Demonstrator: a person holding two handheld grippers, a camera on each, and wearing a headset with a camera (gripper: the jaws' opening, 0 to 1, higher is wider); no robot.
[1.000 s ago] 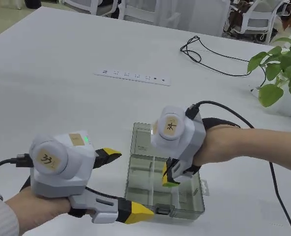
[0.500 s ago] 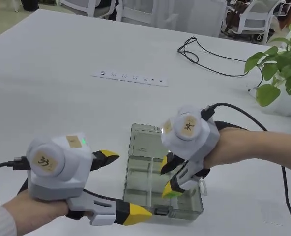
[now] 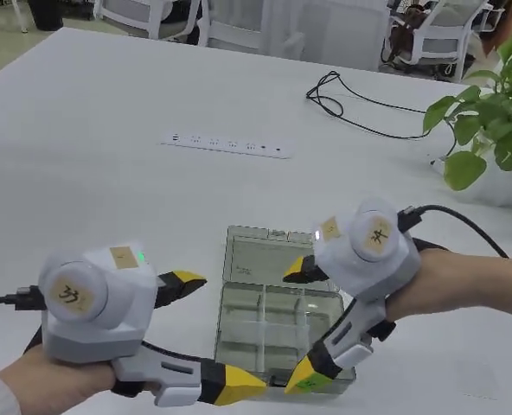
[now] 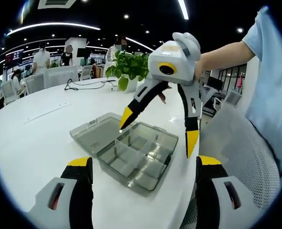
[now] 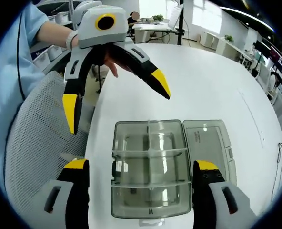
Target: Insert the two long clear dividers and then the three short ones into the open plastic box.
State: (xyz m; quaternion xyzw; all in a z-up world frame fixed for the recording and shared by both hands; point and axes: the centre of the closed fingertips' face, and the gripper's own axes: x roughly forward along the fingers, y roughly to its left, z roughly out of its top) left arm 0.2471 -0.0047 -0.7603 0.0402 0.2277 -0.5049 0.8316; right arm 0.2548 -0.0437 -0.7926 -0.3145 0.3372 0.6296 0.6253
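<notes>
I am drawing my right gripper (image 3: 299, 324) back off the plastic box (image 3: 254, 256) toward the worktop's near edge, fingers spread and empty as on my left gripper (image 3: 214, 331), leaving the dividers (image 5: 149, 152) seemingly seated.

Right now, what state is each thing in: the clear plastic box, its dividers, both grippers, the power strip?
Clear grey plastic box: open, hinged lid laid flat on the white table.
Clear plastic dividers: upright inside the box, splitting it into compartments.
Left gripper: open, empty.
Right gripper: open, empty, above the box.
White power strip: lying flat, no plugs in it.
</notes>
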